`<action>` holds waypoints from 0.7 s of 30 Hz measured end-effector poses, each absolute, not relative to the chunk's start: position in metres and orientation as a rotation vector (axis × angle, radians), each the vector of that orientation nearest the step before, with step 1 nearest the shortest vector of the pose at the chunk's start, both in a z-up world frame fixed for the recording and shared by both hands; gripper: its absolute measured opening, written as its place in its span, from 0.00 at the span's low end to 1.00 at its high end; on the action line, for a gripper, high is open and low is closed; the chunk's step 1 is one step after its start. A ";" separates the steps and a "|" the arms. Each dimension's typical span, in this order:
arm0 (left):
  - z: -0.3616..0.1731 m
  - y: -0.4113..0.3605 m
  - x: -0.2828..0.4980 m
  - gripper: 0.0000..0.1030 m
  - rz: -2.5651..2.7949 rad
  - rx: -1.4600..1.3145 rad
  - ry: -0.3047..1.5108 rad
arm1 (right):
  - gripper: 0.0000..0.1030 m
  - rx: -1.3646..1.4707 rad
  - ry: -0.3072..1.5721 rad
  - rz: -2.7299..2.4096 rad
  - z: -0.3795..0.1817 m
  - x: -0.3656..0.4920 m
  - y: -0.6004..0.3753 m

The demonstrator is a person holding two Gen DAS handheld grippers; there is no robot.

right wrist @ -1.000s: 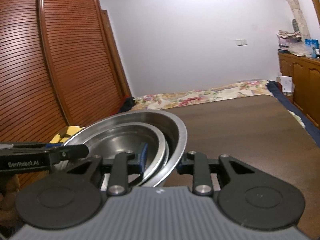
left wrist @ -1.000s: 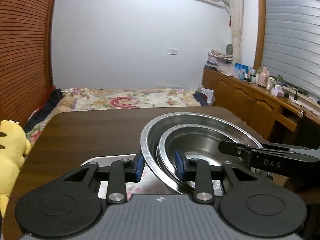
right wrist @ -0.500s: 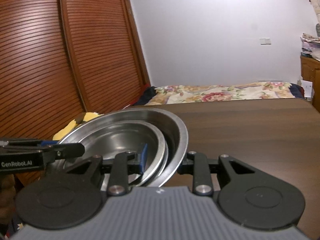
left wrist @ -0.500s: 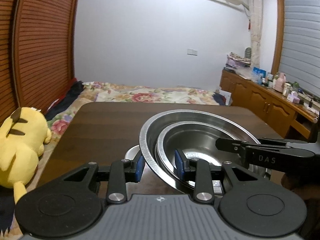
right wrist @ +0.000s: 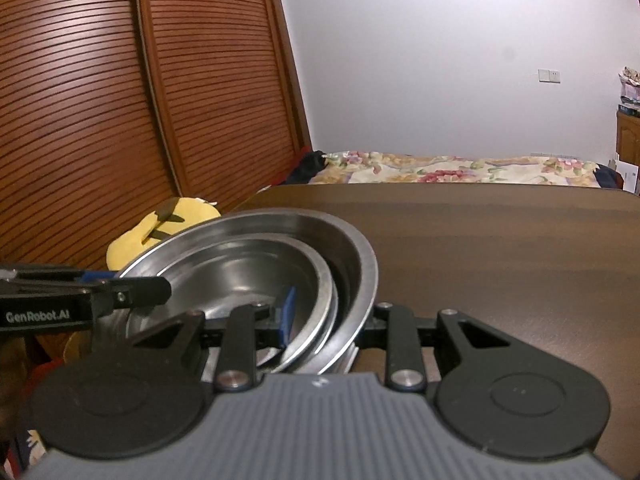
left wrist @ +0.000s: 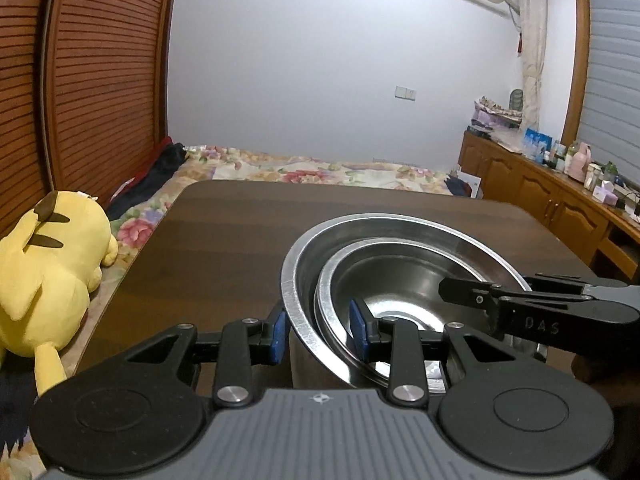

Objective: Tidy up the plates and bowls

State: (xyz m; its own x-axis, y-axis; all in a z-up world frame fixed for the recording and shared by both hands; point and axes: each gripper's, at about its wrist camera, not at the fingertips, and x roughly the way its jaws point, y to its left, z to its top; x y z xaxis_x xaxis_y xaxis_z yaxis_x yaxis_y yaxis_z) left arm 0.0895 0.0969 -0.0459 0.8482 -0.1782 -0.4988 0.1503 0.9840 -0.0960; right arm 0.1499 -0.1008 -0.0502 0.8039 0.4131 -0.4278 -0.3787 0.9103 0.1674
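large steel bowl (left wrist: pixel 400 236) above dark table (left wrist: pixel 240 232), smaller steel bowl (left wrist: pixel 400 280) nested inside, shifted toward 6 o'clock | left gripper (left wrist: pixel 318 330) clamps both rims at 7 o'clock | right gripper (right wrist: pixel 326 314) clamps both rims at 4 o'clock | yellow plush toy (left wrist: pixel 48 264) at 9 o'clock

- The table (left wrist: pixel 248 240) lies bare to the far edge and left of the bowls (left wrist: pixel 400 264).
- Bowls fill the near right.
- A plush (left wrist: pixel 48 264) lies off the left edge; the bed (left wrist: pixel 312 168) lies beyond.
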 end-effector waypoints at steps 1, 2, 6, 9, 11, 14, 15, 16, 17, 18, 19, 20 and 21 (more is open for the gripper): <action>-0.047 0.097 0.090 0.33 -0.173 -0.055 0.534 | 0.29 0.071 0.476 0.423 -0.051 0.150 -0.100; -0.049 0.099 0.090 0.33 -0.173 -0.059 0.531 | 0.29 0.070 0.479 0.421 -0.051 0.150 -0.100; -0.050 0.100 0.091 0.33 -0.174 -0.058 0.524 | 0.29 0.070 0.485 0.425 -0.052 0.153 -0.098; -0.050 0.099 0.092 0.33 -0.173 -0.045 0.523 | 0.30 0.074 0.483 0.425 -0.052 0.153 -0.098; -0.050 0.099 0.092 0.33 -0.168 -0.046 0.523 | 0.31 0.080 0.483 0.428 -0.052 0.152 -0.099; -0.050 0.097 0.092 0.35 -0.148 -0.034 0.520 | 0.39 0.075 0.483 0.432 -0.052 0.152 -0.099; -0.050 0.097 0.092 0.38 -0.143 -0.035 0.522 | 0.48 0.068 0.480 0.427 -0.052 0.151 -0.099; -0.050 0.097 0.093 0.40 -0.138 -0.035 0.523 | 0.58 0.054 0.471 0.424 -0.051 0.151 -0.097; -0.050 0.098 0.094 0.41 -0.137 -0.034 0.523 | 0.61 0.041 0.459 0.418 -0.050 0.150 -0.095; -0.050 0.098 0.094 0.44 -0.134 -0.032 0.524 | 0.65 0.036 0.450 0.414 -0.050 0.149 -0.096; -0.049 0.098 0.095 0.51 -0.129 -0.029 0.525 | 0.69 0.036 0.446 0.412 -0.049 0.149 -0.097; -0.049 0.098 0.094 0.56 -0.125 -0.027 0.522 | 0.71 0.040 0.445 0.411 -0.048 0.149 -0.098; -0.048 0.098 0.094 0.64 -0.122 -0.025 0.518 | 0.73 0.046 0.442 0.408 -0.048 0.149 -0.100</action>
State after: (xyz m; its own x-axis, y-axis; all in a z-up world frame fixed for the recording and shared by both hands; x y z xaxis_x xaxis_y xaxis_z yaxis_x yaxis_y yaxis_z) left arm 0.0936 0.0979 -0.0475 0.8618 -0.1231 -0.4922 0.1103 0.9924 -0.0550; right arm 0.1494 -0.0997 -0.0479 0.8243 0.3939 -0.4066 -0.3742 0.9181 0.1308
